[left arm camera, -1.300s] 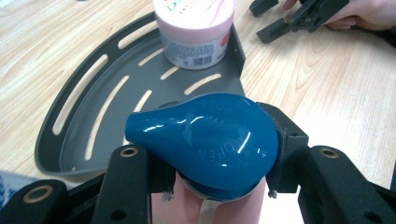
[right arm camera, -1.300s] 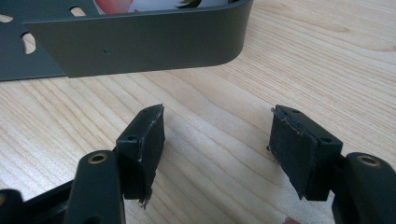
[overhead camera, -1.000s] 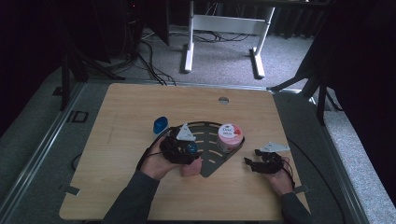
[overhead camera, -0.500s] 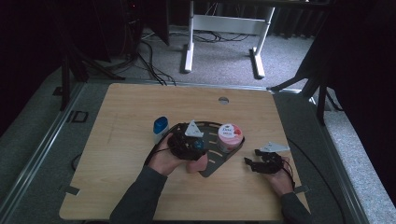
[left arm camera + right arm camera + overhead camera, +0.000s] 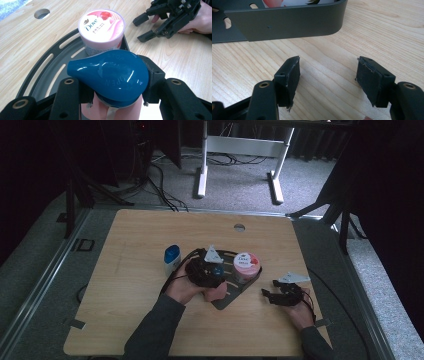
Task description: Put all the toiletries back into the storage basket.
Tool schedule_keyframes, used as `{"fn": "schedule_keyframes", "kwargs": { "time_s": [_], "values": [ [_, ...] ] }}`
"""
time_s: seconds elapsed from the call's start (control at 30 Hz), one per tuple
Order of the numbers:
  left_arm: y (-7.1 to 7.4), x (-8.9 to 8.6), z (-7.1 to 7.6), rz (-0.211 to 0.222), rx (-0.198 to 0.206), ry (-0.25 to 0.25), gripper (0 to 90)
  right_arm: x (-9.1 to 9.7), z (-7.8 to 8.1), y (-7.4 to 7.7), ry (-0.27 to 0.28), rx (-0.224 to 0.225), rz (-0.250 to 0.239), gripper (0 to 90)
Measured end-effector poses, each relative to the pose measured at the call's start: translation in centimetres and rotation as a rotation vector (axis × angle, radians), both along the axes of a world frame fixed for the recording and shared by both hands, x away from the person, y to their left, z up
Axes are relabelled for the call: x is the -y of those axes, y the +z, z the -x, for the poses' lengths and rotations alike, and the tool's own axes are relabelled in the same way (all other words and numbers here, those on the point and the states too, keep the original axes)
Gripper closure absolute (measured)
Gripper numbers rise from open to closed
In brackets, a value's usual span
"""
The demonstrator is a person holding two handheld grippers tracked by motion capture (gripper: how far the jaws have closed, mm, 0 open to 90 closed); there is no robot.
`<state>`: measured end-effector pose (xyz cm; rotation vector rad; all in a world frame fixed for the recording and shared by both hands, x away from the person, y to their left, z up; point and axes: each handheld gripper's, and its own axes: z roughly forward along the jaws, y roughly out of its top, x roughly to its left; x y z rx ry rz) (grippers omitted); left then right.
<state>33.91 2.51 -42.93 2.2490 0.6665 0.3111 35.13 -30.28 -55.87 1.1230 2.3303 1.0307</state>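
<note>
Three containers are counted on the bench: one pink bottle with a dark blue cap, one pink-lidded tub, and one small blue-capped bottle. One black slotted tray lies near the middle of the bench.

"Dove" is read on the tub's lid; "STOP" and "OPEN" are embossed on the blue cap.

The pink bottle is clamped at its cap by the left gripper, upright over the tray, just beside the tub. The right gripper is held released, nothing between its jaws, low over bare wood by the tray's corner, toward the bench's near right corner. Open wood is left along the far edge and the left side.
</note>
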Motion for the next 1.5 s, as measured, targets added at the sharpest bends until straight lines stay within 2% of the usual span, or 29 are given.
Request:
{"fn": "schedule_keyframes", "kwargs": {
  "time_s": [0.47,0.73,1.5],
  "values": [
    [0.0,0.7,-1.3,-0.018,0.010,0.029,53.2,0.0,0.0,0.0,0.000,0.002,-0.002,35.3],
    [-0.2,0.6,-2.2,-0.007,0.005,0.051,53.2,0.0,0.0,0.0,0.001,0.002,-0.001,35.3],
    [-0.7,0.7,-4.2,-0.017,0.007,0.112,53.2,0.0,0.0,0.0,0.003,0.002,-0.002,35.3]
  ]
}}
